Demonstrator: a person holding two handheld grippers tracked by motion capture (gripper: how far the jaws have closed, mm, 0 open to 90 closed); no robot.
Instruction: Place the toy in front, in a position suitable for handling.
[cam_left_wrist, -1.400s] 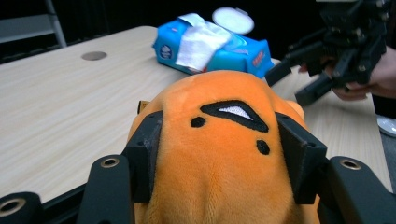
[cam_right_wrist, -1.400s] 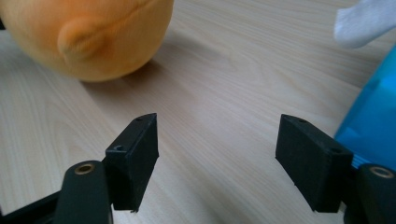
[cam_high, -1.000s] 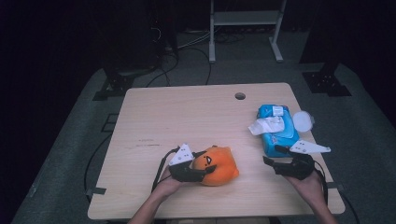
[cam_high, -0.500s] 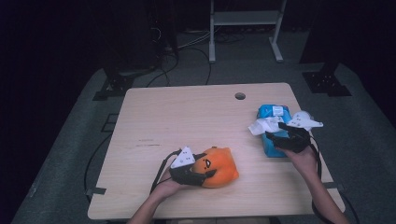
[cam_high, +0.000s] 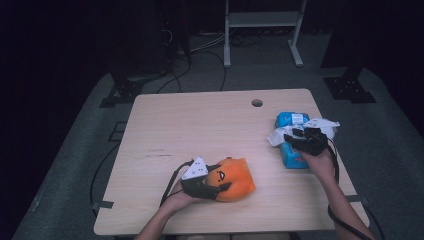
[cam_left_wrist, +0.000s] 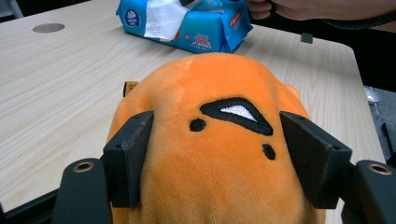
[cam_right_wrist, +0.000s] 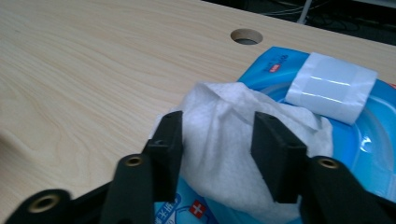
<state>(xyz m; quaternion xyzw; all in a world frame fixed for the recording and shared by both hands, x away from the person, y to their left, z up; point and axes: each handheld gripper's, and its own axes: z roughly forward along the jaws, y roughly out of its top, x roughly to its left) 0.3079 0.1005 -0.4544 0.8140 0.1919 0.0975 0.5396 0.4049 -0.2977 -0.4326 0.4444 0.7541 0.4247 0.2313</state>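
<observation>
An orange plush toy (cam_left_wrist: 215, 154) is shown lying on the near part of the tabletop (cam_high: 200, 125), flanked on both sides by the jaws of the left hand-held gripper (cam_left_wrist: 224, 154). Those jaws have just been opening, and the plush is seen bulging between them; whether the pads are pressed into the pile or merely touching it cannot be told from the left gripper view. Toward the right edge of the tabletop a blue pack of wet wipes (cam_right_wrist: 359, 135) is seen, with a white wipe (cam_right_wrist: 219, 140) drawn up from its opening. The right hand-held gripper (cam_right_wrist: 219, 140) is placed astride this raised fold; its jaws have just been closing, and the tissue is gathered between them, apparently pinched.

Risks are judged as follows. If the wipe is pulled while the pack is left unheld, the whole pack may be dragged or lifted, since it is light. If only a thin edge is caught, the tissue may be torn or slipped free. A following wipe may also be drawn out. With the left grip loosened, the toy may be shifted or rolled.
</observation>
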